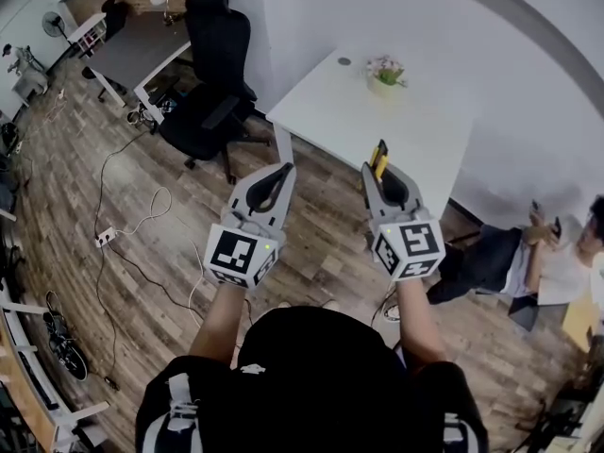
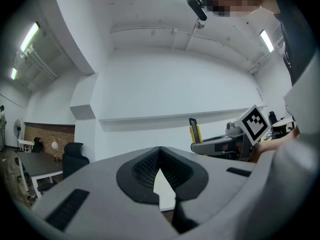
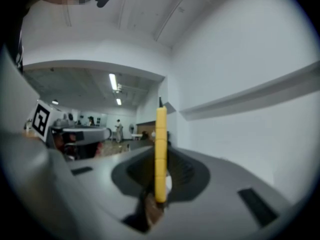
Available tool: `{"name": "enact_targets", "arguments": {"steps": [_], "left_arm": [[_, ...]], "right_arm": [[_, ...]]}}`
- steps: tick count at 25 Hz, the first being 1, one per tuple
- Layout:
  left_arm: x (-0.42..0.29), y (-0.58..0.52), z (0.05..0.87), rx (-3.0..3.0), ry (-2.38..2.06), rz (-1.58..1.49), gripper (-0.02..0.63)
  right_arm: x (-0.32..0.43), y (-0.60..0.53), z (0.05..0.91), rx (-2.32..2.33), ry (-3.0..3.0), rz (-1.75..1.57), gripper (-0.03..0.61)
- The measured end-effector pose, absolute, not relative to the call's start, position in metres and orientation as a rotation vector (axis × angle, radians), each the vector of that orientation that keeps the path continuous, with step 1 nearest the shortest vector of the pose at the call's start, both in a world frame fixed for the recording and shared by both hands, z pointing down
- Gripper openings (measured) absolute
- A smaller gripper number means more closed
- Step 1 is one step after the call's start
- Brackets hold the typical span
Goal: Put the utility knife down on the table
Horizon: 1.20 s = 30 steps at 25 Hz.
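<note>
The left gripper (image 1: 281, 173) has its fingers pressed together on nothing. The right gripper (image 1: 379, 179) has its fingers clenched on the yellow utility knife (image 1: 380, 156), which stands upright in the air near the white surface (image 1: 321, 111). Farther on it stands a flower pot (image 1: 385, 74).

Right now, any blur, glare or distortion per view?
Head view: sharp, evenly lit, heavy fisheye bending the white table edges. Left gripper view: sharp, mild glare off ceiling strip lights. Right gripper view: soft, yellow utility knife blurred near the lens.
</note>
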<state>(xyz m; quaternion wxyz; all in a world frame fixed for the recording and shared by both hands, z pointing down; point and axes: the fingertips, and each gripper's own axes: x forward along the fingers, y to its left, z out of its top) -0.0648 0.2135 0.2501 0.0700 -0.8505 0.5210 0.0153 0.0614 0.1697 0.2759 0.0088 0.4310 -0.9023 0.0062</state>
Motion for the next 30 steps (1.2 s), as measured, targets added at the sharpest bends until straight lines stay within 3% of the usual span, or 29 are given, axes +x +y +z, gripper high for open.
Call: {"name": "enact_targets", "arguments": {"steps": [15, 30], "left_arm": [[-0.013, 0.207, 0.275, -2.547, 1.605, -0.017, 0.015], [-0.017, 0.156, 0.274, -2.565, 1.587, -0.010, 0.015]], "right_arm": [[0.118, 0.157, 0.299, 1.307, -2.821, 0.039, 0.075], [0.104, 0.114, 0.306, 1.302, -2.812, 0.034, 0.075]]}}
